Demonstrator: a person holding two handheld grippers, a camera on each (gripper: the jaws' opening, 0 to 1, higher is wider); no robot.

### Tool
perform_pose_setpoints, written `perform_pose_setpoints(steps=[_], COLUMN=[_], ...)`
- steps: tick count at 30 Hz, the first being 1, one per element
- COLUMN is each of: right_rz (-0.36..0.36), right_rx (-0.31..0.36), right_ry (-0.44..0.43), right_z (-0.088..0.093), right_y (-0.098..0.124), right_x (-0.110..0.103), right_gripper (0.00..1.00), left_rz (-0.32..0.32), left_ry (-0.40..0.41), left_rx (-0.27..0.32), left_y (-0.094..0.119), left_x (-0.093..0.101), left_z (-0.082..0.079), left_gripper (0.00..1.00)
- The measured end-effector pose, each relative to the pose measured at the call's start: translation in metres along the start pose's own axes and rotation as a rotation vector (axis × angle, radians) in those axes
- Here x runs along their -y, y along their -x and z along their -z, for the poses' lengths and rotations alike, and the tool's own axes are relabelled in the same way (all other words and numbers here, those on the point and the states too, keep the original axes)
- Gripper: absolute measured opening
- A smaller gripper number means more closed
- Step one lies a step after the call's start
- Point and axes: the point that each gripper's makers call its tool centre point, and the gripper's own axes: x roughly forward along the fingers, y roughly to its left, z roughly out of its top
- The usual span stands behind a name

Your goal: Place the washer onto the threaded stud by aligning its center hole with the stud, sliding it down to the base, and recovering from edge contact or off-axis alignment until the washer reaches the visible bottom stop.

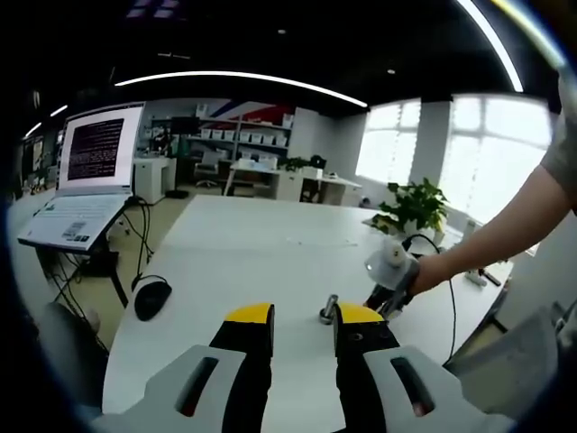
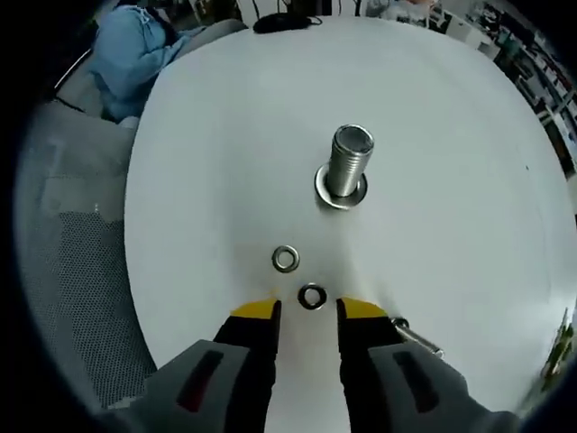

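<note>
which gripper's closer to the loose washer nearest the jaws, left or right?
Right. The right gripper hangs open right over the washer, which lies flat on the table between its tips. The left gripper hovers open farther back, near the stud.

Silver threaded stud (image 2: 347, 167) and washers (image 2: 286, 259) on a white table (image 2: 207, 153).

White table (image 1: 261, 244), broad and rounded; open laptop (image 1: 86, 171) on a stand at its far left corner, black mouse (image 1: 151, 298) near the edge, potted plant (image 1: 416, 206) toward the windows (image 1: 469, 149). Dark ceiling with curved light strips (image 1: 243, 79); shelving (image 1: 239, 140) with white bins and desks along the back wall. Grey chair (image 2: 68, 225) beside the table, a blue garment (image 2: 131, 45) beyond it.
</note>
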Motion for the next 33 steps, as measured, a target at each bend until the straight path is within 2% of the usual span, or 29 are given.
perform_pose_setpoints(steps=[3, 10, 11, 14, 19, 25, 33], right_rz=[0.014, 0.035, 0.035, 0.03, 0.029, 0.023, 0.063], right_rx=[-0.015, -0.037, -0.034, -0.034, -0.067, -0.129, -0.248], right_ry=[0.014, 0.019, 0.054, 0.08, 0.061, 0.11, 0.095], right_z=[0.006, 0.001, -0.002, -0.006, -0.008, -0.008, -0.008], right_y=[0.0, 0.0, 0.0, -0.002, -0.003, -0.004, -0.005], right_x=[0.003, 0.003, 0.003, 0.001, 0.006, 0.004, 0.003], right_gripper=[0.26, 0.24, 0.23, 0.2, 0.16, 0.16, 0.16], left_rz=[0.004, 0.002, 0.003, 0.004, 0.001, -0.001, 0.001], left_ry=[0.0, 0.003, 0.003, 0.001, 0.002, 0.003, 0.003], left_rx=[-0.004, -0.005, -0.004, -0.008, -0.008, -0.011, -0.013], left_y=[-0.001, 0.0, 0.0, -0.001, 0.0, -0.001, -0.001], left_x=[0.001, 0.0, 0.0, 0.001, 0.0, -0.001, 0.0], left_z=[0.001, 0.001, 0.001, 0.001, 0.002, 0.002, 0.003], left_gripper=[0.24, 0.24, 0.24, 0.24, 0.24, 0.24, 0.24])
